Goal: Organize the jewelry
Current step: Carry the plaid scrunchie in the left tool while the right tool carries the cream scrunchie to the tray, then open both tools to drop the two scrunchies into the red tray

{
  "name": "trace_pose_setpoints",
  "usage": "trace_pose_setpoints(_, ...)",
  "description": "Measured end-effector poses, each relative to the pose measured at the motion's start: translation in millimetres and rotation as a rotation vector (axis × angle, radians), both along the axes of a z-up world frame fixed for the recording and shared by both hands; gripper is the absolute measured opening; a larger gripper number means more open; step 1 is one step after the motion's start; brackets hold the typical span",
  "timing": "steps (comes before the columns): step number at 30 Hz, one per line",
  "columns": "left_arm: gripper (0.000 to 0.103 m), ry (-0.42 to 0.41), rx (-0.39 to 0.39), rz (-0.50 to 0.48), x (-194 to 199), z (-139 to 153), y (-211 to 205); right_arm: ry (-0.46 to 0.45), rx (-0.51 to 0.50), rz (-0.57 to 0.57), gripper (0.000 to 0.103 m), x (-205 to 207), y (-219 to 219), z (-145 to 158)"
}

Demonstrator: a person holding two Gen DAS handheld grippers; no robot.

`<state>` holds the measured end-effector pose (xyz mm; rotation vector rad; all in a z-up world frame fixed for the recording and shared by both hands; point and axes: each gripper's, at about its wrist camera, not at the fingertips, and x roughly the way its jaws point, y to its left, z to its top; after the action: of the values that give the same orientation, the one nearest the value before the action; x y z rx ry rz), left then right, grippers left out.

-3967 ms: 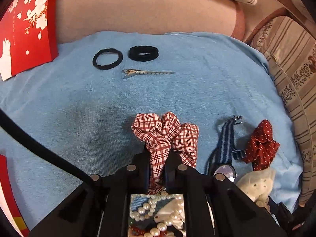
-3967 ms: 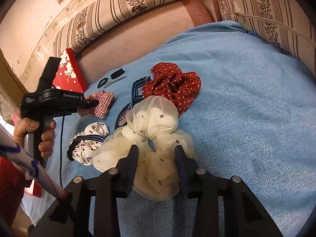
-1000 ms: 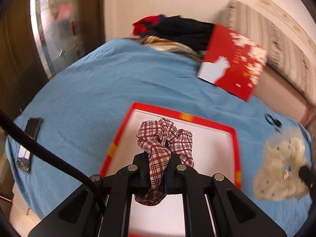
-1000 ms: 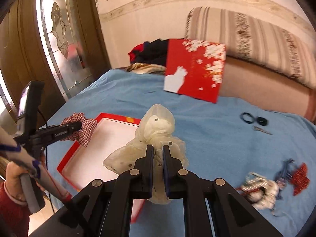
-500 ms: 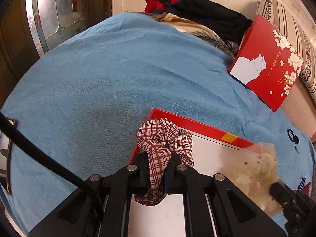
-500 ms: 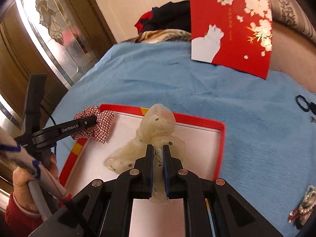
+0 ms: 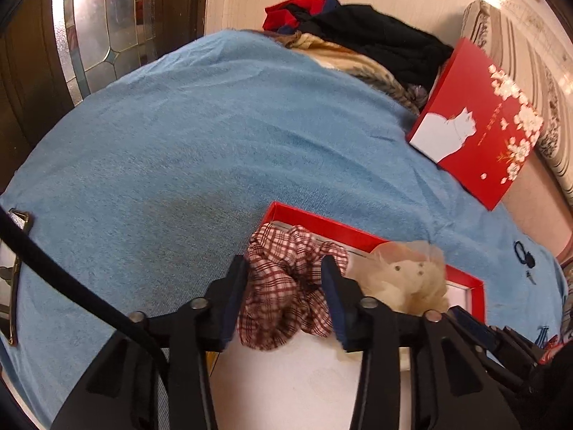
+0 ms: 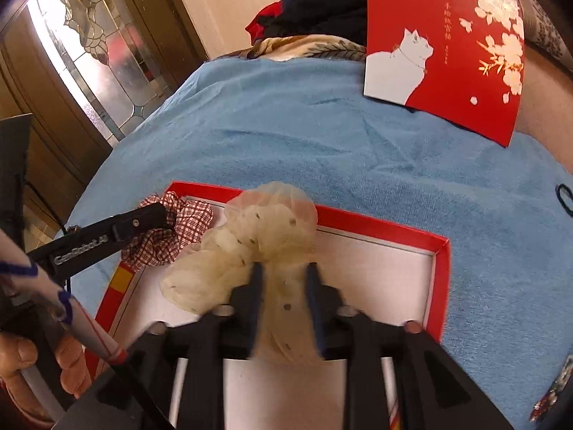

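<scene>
Both claws, just opened, released scrunchies (image 7: 286, 286) into red box (image 8: 438, 279) on blue blanket (image 7: 179, 143).

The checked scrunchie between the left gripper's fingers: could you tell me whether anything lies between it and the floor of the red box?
Nothing visible does. The checked scrunchie hangs over the red box beside the cream scrunchie.

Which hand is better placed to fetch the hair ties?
Right. The right gripper, just opening around the cream scrunchie, is on the box side nearer the ties; the left gripper, opening around the plaid scrunchie, is farther.
</scene>
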<state>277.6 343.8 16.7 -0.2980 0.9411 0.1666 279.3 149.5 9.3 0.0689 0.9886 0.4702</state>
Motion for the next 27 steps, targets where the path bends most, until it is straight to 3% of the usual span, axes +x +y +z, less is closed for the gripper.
trace_pose_setpoints(3,0.042,-0.022,0.004,-0.013,-10,13,-1,-0.047,0.021,-0.002,0.052,-11,-18,20)
trace_pose_setpoints(6,0.043,-0.043,0.014,-0.010,-28,27,-4,-0.089,-0.009,-0.036,0.055,-27,-45,33)
trace_pose_setpoints(9,0.043,-0.060,0.020,-0.018,-58,39,-9,-0.093,-0.068,-0.077,0.056,-48,-68,25)
trace_pose_setpoints(12,0.049,-0.068,0.008,-0.018,-90,41,-13,-0.016,-0.079,-0.072,0.056,-69,-81,-1)
trace_pose_setpoints(14,0.049,-0.054,0.009,-0.020,-108,38,-18,0.018,-0.083,-0.071,0.046,-79,-83,-14)
trace_pose_setpoints(16,0.049,-0.033,0.033,-0.022,-126,34,-26,0.048,-0.089,-0.075,0.022,-86,-84,-23)
trace_pose_setpoints(18,0.049,-0.023,0.055,-0.024,-138,33,-32,0.086,-0.067,-0.087,0.013,-91,-85,-30)
trace_pose_setpoints(27,0.049,-0.075,0.117,-0.084,-175,59,-74,0.100,-0.058,-0.098,0.012,-110,-82,-28)
